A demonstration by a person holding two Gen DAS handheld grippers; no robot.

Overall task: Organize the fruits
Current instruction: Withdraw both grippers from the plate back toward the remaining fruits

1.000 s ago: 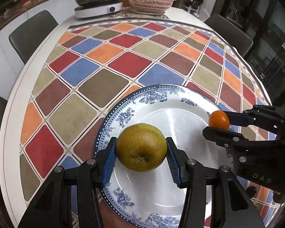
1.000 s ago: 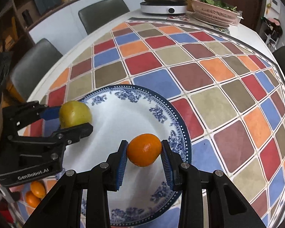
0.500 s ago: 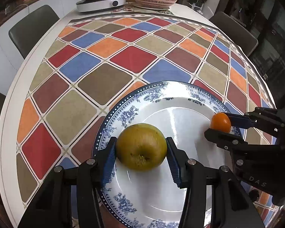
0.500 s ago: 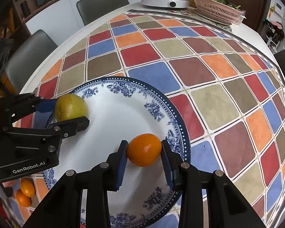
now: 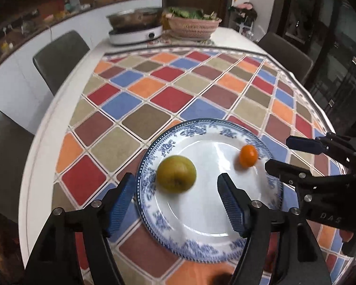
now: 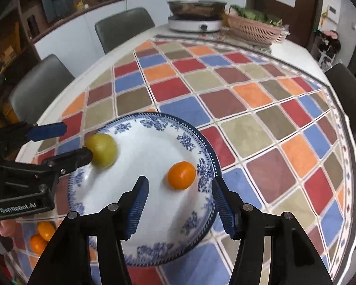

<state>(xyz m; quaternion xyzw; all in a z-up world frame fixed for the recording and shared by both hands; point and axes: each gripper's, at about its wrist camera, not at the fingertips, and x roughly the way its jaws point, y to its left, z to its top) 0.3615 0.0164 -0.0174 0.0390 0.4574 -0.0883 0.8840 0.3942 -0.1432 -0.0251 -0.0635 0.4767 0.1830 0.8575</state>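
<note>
Each hand-held gripper, left [image 5: 175,190] and right [image 6: 180,196], has just been opening, nothing gripped; the green fruit [image 5: 176,174] is motion-blurred.

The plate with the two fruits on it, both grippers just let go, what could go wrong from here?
The green fruit looks motion-blurred, so it may roll across the plate. The orange sits near the rim in the right wrist view and could roll off. Both the left gripper and right gripper, jaws just opened and holding nothing, are close enough to nudge the fruit.
</note>
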